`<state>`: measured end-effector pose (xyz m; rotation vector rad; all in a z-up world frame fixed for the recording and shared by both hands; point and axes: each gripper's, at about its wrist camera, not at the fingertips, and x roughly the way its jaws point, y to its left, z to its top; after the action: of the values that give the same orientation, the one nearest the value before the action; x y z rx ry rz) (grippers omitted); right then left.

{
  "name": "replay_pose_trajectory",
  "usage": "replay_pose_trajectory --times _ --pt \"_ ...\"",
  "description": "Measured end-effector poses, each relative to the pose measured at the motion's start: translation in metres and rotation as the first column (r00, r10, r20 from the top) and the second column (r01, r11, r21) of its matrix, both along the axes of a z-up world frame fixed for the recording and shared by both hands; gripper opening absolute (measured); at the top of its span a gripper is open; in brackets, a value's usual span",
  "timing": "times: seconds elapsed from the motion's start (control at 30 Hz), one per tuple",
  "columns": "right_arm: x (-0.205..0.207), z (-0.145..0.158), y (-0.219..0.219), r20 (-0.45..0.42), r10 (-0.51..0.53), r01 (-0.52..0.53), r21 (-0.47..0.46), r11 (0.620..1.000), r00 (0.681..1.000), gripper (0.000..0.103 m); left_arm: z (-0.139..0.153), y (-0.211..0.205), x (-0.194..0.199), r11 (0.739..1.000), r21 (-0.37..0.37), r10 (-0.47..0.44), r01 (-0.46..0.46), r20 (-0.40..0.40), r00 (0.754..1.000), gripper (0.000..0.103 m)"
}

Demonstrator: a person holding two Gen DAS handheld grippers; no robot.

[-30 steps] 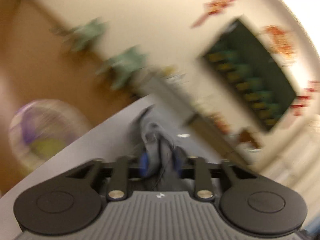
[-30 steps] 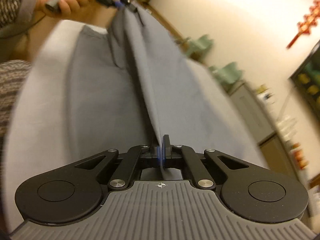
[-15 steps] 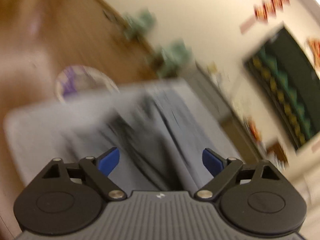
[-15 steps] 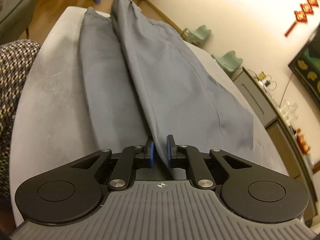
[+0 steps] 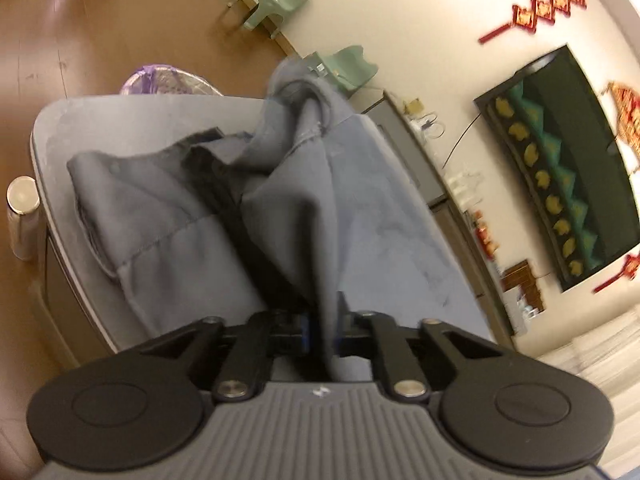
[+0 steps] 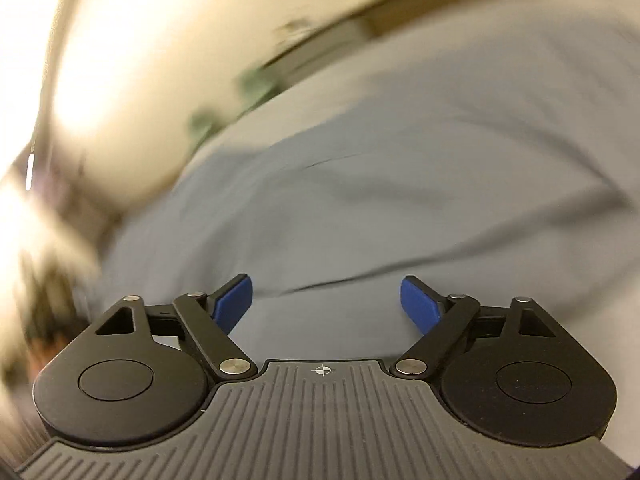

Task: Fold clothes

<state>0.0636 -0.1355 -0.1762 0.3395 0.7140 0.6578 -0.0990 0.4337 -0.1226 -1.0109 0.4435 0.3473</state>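
At the bottom centre of the left wrist frame, the left gripper point(image 5: 323, 330) has its blue-padded fingers clamped on a raised fold of the dark grey trousers point(image 5: 168, 216), which lie rumpled across the pale grey rounded table point(image 5: 52, 128) filling the middle of the frame. No writing can be read anywhere. At the upper right hang red paper wall decorations point(image 5: 536, 8) and a dark framed picture with green steps point(image 5: 560, 160); two pale green plastic chairs point(image 5: 276, 4) stand along the wall at the top, and a purple-lined bin point(image 5: 160, 80) shows just beyond the table's far edge. In the blurred right wrist frame, the right gripper point(image 6: 326, 300) has its fingers spread wide apart over smooth grey cloth, gripping nothing.
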Motion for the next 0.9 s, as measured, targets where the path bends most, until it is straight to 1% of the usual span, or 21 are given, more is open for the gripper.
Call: replay_pose_trajectory --times 0.03,0.07,0.13,0.17,0.2,0.23,0.3,0.33,0.37,0.4,0.43,0.47,0.5,0.53,0.57,0.6,0.67,0.7,0.73,0.83,0.9 --pt "0.005 -0.005 -0.018 -0.053 -0.052 0.055 0.056 0.997 0.997 0.081 0.003 -0.002 0.002 1.000 0.010 0.001 -0.001 0.000 1.000 0.029" --pt "0.010 -0.010 -0.036 -0.109 -0.101 0.113 0.109 0.988 0.989 0.082 0.006 -0.004 0.004 1.000 0.023 0.001 -0.001 0.004 1.000 0.038" --pt "0.020 -0.019 -0.072 -0.226 -0.186 0.233 0.202 0.951 0.956 0.079 0.009 -0.009 0.007 0.999 0.038 -0.001 0.001 0.003 1.000 0.055" --pt "0.025 -0.024 -0.089 -0.286 -0.222 0.295 0.243 0.924 0.932 0.079 0.011 -0.012 0.010 0.999 0.046 -0.004 0.004 -0.002 1.000 0.056" --pt "0.030 -0.027 -0.101 -0.328 -0.248 0.341 0.264 0.902 0.912 0.079 0.013 -0.015 0.014 0.998 0.060 -0.008 0.008 -0.015 1.000 0.056" --pt "0.034 -0.027 -0.100 -0.331 -0.262 0.353 0.255 0.900 0.907 0.079 0.014 -0.018 0.021 0.997 0.082 -0.014 0.017 -0.036 0.999 0.055" --pt "0.043 -0.027 -0.097 -0.336 -0.289 0.377 0.237 0.895 0.896 0.079 0.015 -0.024 0.030 0.992 0.118 -0.032 0.041 -0.075 0.997 0.037" --pt "0.048 -0.027 -0.096 -0.338 -0.302 0.389 0.228 0.892 0.891 0.079 0.015 -0.030 0.036 0.990 0.133 -0.040 0.052 -0.091 0.995 0.025" --pt "0.052 -0.027 -0.095 -0.341 -0.316 0.401 0.219 0.889 0.886 0.079 0.014 -0.035 0.041 0.989 0.136 -0.045 0.059 -0.107 0.993 0.015" --pt "0.057 -0.027 -0.093 -0.343 -0.329 0.413 0.210 0.886 0.880 0.078 0.012 -0.037 0.043 0.989 0.133 -0.046 0.063 -0.124 0.991 0.015" --pt "0.061 -0.026 -0.092 -0.345 -0.343 0.425 0.201 0.882 0.874 0.064 0.012 -0.039 0.047 0.988 0.137 -0.051 0.071 -0.145 0.988 0.010" --pt "0.066 -0.026 -0.091 -0.347 -0.356 0.437 0.192 0.879 0.868 0.017 0.013 -0.041 0.050 0.986 0.145 -0.059 0.082 -0.157 0.986 0.008" --pt "0.068 -0.026 -0.092 -0.338 -0.368 0.444 0.185 0.877 0.867 0.001 0.018 -0.041 0.050 0.984 0.153 -0.064 0.086 -0.143 0.988 0.007" --pt "0.065 -0.023 -0.099 -0.306 -0.377 0.442 0.184 0.878 0.874 0.000 0.027 -0.043 0.044 0.982 0.166 -0.071 0.087 -0.098 0.993 0.006" --pt "0.058 -0.020 -0.106 -0.278 -0.385 0.442 0.181 0.879 0.880 0.000 0.038 -0.044 0.033 0.979 0.183 -0.084 0.089 -0.035 0.996 0.006" --pt "0.046 -0.015 -0.113 -0.260 -0.393 0.443 0.174 0.879 0.882 0.000 0.051 -0.047 0.020 0.974 0.205 -0.104 0.098 0.022 0.994 0.006" --pt "0.020 -0.006 -0.129 -0.224 -0.408 0.447 0.162 0.880 0.885 0.000 0.067 -0.057 -0.011 0.961 0.245 -0.153 0.131 0.071 0.986 0.006" --pt "0.008 -0.002 -0.136 -0.206 -0.415 0.449 0.155 0.880 0.886 0.000 0.067 -0.060 -0.023 0.957 0.248 -0.173 0.152 0.066 0.983 0.006" --pt "-0.001 -0.001 -0.143 -0.207 -0.423 0.456 0.146 0.878 0.882 0.000 0.059 -0.062 -0.029 0.955 0.236 -0.193 0.182 0.027 0.981 0.006" --pt "0.001 -0.025 -0.152 -0.316 -0.451 0.502 0.102 0.859 0.835 0.000 0.027 -0.061 -0.024 0.961 0.149 -0.221 0.235 -0.103 0.970 0.008" --pt "0.001 -0.025 -0.152 -0.323 -0.461 0.511 0.090 0.855 0.827 0.000 0.014 -0.060 -0.016 0.965 0.120 -0.214 0.231 -0.142 0.967 0.011"
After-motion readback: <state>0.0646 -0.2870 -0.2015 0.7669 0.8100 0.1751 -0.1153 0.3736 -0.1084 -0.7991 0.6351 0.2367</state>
